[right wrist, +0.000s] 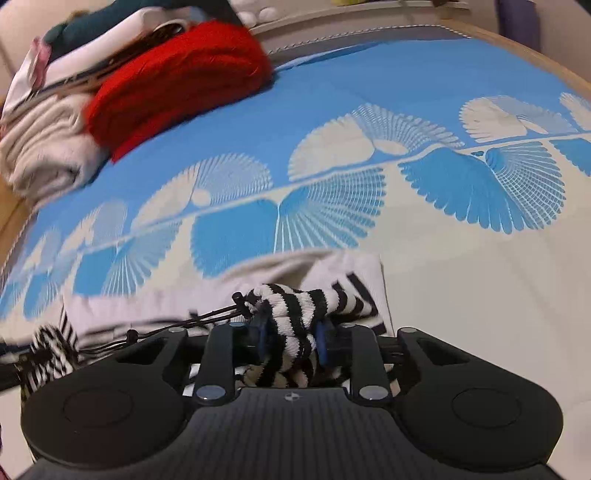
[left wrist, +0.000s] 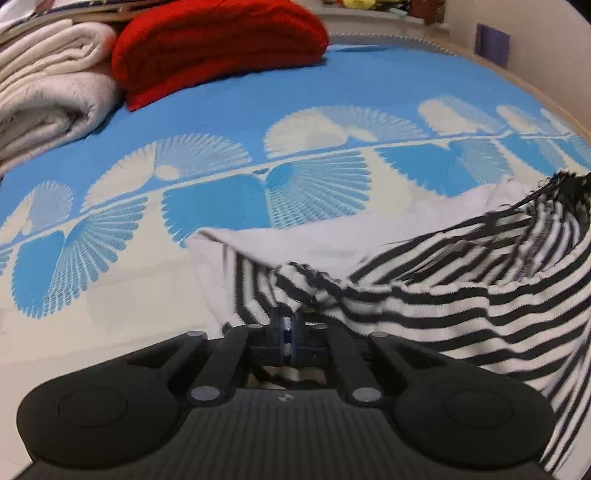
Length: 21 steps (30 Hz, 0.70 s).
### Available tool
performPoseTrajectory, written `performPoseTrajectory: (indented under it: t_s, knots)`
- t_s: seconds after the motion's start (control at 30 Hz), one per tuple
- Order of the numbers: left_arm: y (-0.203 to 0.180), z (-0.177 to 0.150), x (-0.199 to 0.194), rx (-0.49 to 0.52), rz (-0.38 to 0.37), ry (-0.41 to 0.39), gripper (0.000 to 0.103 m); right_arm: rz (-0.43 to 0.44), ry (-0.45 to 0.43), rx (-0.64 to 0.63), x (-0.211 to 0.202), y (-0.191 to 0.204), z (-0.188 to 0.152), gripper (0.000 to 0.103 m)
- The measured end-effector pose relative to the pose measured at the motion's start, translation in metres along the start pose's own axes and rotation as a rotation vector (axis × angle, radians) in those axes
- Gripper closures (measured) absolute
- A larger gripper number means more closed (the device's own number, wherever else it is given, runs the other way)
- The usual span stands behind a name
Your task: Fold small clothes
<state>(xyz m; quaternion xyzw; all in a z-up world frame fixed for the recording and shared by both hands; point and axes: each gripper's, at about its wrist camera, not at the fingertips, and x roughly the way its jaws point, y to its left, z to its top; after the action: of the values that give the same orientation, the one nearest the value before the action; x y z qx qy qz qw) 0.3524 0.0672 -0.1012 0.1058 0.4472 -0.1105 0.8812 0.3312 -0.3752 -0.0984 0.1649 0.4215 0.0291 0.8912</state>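
A black-and-white striped garment [left wrist: 461,295] hangs stretched above the bed, running off to the right in the left wrist view. My left gripper [left wrist: 289,321] is shut, its jaws together on a bunched corner of that striped cloth. Under it a white garment [left wrist: 295,240] lies flat on the bedspread. In the right wrist view my right gripper [right wrist: 291,336] is shut on a thick bunch of the striped garment [right wrist: 291,306], which fills the gap between the blue pads [right wrist: 320,341]. Black drawstrings [right wrist: 207,317] trail off to the left. The white garment [right wrist: 303,266] lies just beyond.
A blue and white patterned bedspread [left wrist: 221,110] covers the bed. A folded red knit [left wrist: 218,44] and folded cream blankets [left wrist: 48,99] sit at the back left, with more folded clothes [right wrist: 110,22] behind them. The wooden bed edge [left wrist: 546,99] curves along the right.
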Motion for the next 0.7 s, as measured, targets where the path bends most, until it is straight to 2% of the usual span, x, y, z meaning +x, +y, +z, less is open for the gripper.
performPoseTrajectory:
  t_s: [0.13, 0.3, 0.4, 0.47, 0.53, 0.7]
  knots:
    - [0.028, 0.010, -0.007, -0.091, -0.006, -0.058, 0.100, 0.011, -0.016, 0.064, 0.009, -0.005, 0.014, 0.083]
    - [0.053, 0.026, -0.017, -0.233, -0.026, -0.186, 0.100, 0.061, -0.063, 0.185, 0.016, -0.015, 0.037, 0.084]
    - [0.051, 0.035, -0.002, -0.243, 0.032, -0.152, 0.100, 0.092, -0.039, 0.267, 0.028, -0.019, 0.044, 0.080]
    - [0.054, 0.037, 0.013, -0.281, 0.033, -0.083, 0.099, 0.077, -0.002, 0.290, 0.041, -0.020, 0.044, 0.062]
    - [0.063, 0.037, 0.023, -0.340, 0.021, -0.050, 0.094, 0.067, 0.004, 0.301, 0.044, -0.022, 0.042, 0.054]
    - [0.082, 0.037, 0.022, -0.422, -0.040, -0.055, 0.093, 0.124, -0.034, 0.317, 0.025, -0.045, 0.048, 0.053]
